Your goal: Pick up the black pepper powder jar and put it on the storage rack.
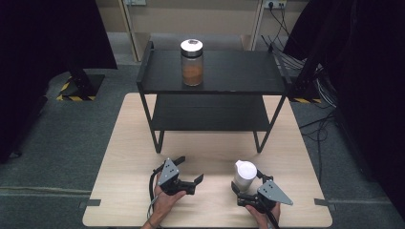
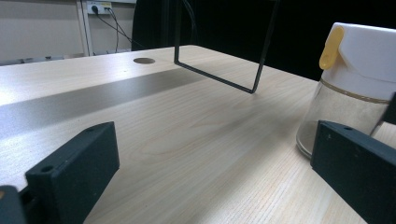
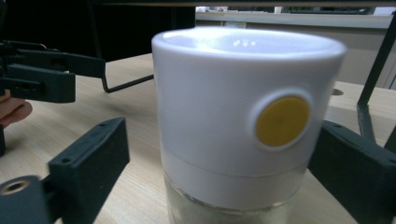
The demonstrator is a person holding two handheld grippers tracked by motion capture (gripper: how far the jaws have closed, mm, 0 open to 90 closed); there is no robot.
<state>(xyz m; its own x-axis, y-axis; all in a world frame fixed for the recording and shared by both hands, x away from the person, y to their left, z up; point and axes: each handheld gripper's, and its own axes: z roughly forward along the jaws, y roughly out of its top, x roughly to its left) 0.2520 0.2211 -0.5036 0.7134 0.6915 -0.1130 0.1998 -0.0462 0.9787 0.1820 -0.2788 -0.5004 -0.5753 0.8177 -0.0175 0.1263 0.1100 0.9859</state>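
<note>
Jar [image 3: 233, 140]: clear glass, white cap, yellow button.

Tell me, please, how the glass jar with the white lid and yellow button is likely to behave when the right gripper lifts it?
The glass jar with the white lid looks rigid and smooth, so it may slip between the right gripper's hard black jaws. Its tall shape and bulky lid suggest it could tip if nudged high up. Being glass, it would probably break if dropped.

jar [image 3: 243, 116]: white lid, yellow dot | rack [image 1: 215, 71]: black | table [image 1: 129, 157]: pale wood | far jar [image 1: 192, 67]: brown fill
</note>
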